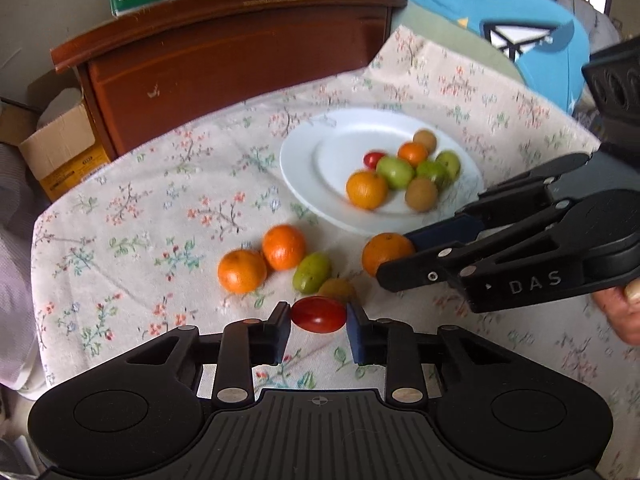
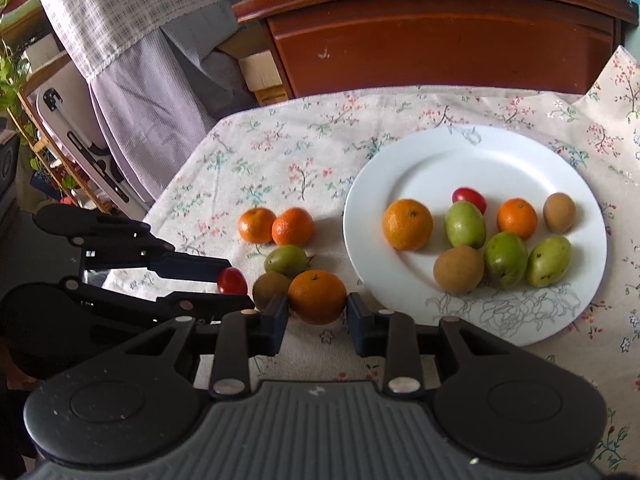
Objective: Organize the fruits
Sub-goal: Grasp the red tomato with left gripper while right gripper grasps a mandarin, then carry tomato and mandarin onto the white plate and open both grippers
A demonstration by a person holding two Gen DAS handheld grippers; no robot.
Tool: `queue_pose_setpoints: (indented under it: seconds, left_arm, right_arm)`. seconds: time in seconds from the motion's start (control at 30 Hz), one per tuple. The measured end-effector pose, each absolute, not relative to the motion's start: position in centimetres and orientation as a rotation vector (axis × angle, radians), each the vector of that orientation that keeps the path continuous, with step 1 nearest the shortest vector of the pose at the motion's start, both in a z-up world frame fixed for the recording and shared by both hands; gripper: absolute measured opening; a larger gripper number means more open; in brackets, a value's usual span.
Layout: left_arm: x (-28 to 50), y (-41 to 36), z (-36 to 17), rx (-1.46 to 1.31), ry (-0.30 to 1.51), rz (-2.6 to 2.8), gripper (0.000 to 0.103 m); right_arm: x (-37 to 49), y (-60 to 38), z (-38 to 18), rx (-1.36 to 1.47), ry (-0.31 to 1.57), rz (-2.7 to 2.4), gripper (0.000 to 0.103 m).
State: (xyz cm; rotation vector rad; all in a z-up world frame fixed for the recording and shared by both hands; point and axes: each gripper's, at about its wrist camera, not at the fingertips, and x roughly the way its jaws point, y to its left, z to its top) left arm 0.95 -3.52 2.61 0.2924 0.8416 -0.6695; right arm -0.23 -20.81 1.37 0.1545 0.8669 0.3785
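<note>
A white plate (image 1: 304,168) (image 2: 460,160) on the floral cloth holds several fruits: oranges, green fruits, kiwis and a red tomato. My left gripper (image 1: 319,316) is shut on a red cherry tomato (image 1: 319,314), which also shows in the right wrist view (image 2: 232,281). My right gripper (image 2: 317,312) is shut on an orange (image 2: 317,297) just off the plate's rim; this orange also shows in the left wrist view (image 1: 385,252). Beside them on the cloth lie two oranges (image 2: 276,225), a green fruit (image 2: 285,260) and a kiwi (image 2: 271,289).
A brown wooden headboard (image 1: 224,60) stands behind the table. A cardboard box (image 1: 60,148) sits at the left and a blue cushion (image 1: 480,4) at the back right. Checked cloth (image 2: 132,20) hangs at the left.
</note>
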Motion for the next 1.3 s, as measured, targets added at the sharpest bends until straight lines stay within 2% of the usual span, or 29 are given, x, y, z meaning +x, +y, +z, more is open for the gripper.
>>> queue_pose_setpoints:
  seconds: [0.57,0.73,1.03,1.3]
  left_arm:
    - [1.8,-7.0,9.2,0.189,0.695,-0.681,0.027]
    - [3.3,-7.8,9.9,0.157,0.705,-0.677,0.027]
    - [6.7,-8.6,9.3,0.093,0.745,-0.649,0.027]
    - [8.4,-9.1,6.7,0.045,0.782,-0.626,0.027]
  right_arm:
    - [-0.2,-26.1,8.1,0.253,0.671,0.280,0.032]
    - [0.1,-27.8,9.3,0.267,0.646,0.216,0.032]
    - [1.7,-29.4,9.1,0.281,0.665,0.144,0.032]
    - [3.2,-31.4,5.9,0.384,0.722,0.074,0.032]
